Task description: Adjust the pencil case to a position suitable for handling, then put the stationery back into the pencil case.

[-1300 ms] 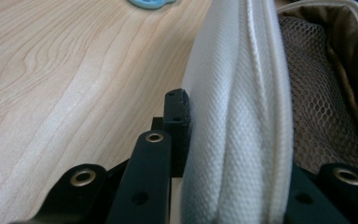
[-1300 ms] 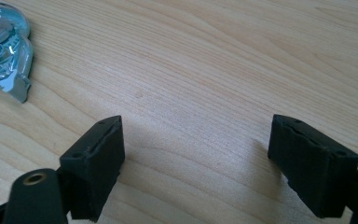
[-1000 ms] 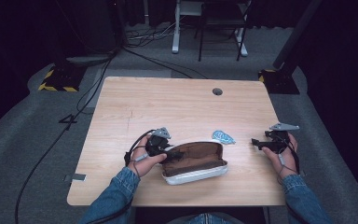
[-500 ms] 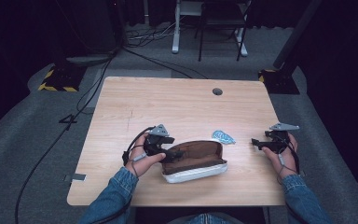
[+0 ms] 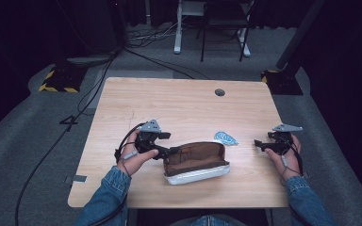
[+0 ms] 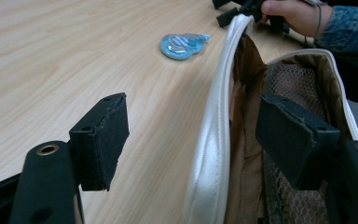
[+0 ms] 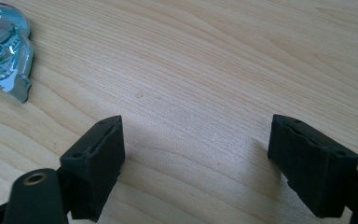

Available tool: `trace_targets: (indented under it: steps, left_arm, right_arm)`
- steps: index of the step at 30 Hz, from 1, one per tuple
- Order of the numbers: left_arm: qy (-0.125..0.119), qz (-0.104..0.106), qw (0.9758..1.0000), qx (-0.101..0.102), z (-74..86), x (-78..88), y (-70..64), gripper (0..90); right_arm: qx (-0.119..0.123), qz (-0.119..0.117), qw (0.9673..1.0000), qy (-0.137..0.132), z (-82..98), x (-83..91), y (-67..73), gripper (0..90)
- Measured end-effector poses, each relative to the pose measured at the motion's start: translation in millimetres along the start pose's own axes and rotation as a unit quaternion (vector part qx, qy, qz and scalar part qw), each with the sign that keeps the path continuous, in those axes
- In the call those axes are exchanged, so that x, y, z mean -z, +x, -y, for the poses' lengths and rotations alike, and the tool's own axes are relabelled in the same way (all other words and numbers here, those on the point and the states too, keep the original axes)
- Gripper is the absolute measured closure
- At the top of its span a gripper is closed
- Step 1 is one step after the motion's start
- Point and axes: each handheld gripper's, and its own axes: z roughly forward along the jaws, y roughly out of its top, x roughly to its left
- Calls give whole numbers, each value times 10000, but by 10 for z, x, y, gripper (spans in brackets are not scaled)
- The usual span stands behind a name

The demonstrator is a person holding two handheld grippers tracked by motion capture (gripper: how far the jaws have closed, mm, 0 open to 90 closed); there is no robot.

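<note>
The pencil case, a brown pouch with a white piped rim and a mesh-lined inside, lies open near the front middle of the surface, its mouth gaping upward and its left end at the left gripper. It looks soft and light: the fabric walls sag and fold, and only the white zipper edge seems to hold any line, so it will likely buckle or drag rather than lift as one piece if pinched at a single spot. That stiffer rim, close to the end where the two sides meet, seems the best place to take hold, since the smooth white piping could slip and the mesh could snag. In the left gripper view the jaws stand apart with the near rim running up between them, one pad outside over the wood and the other over the lining, neither pressing on the fabric; they have just been opening. A blue correction tape dispenser, small, hard and glossy, rests on the wood just beyond the case's right end, apart from it. It would need a square pinch across its flat sides to keep from skidding. Farther right the right gripper hovers low over bare wood, its jaws wide apart and holding nothing, with the dispenser off to its side.
</note>
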Motion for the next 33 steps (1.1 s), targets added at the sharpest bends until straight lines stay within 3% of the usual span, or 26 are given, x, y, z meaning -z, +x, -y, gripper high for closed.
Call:
trace_targets:
  steps: [8, 11, 14, 19, 21, 24, 28, 30, 33]
  left_arm:
    - [-260, -404, 9988, 117, 20, 269, 104, 261]
    - [-277, -716, 9970, 113, 56, 394, 162, 262]
    - [-260, -1026, 9940, 268, 139, 495, 233, 261]
    - [-148, -1567, 9865, 453, 318, 628, 402, 262]
    - [-111, -1764, 9824, 610, 420, 672, 485, 257]
    - [-47, -1982, 9775, 717, 521, 704, 572, 242]
    - [129, -2245, 9684, 1082, 692, 756, 710, 219]
    - [223, -2410, 9635, 1147, 763, 768, 765, 210]
    - [414, -2567, 9581, 1204, 864, 757, 838, 204]
  right_arm:
    - [16, -22, 10000, 4, 0, 1, 0, 190]
    - [34, -36, 10000, 9, -2, 0, 0, 190]
    - [51, -53, 10000, 13, -6, -3, -2, 193]
    - [40, -76, 10000, -14, -15, -7, 4, 247]
    - [34, -67, 10000, -29, -20, -12, 10, 255]
    - [33, -63, 10000, 20, -40, -13, 23, 291]
    - [-59, -133, 9998, 145, -73, 1, 38, 304]
    - [-203, -258, 9993, 177, -96, 18, 47, 312]
    - [-134, -275, 9994, 173, -119, 30, 63, 288]
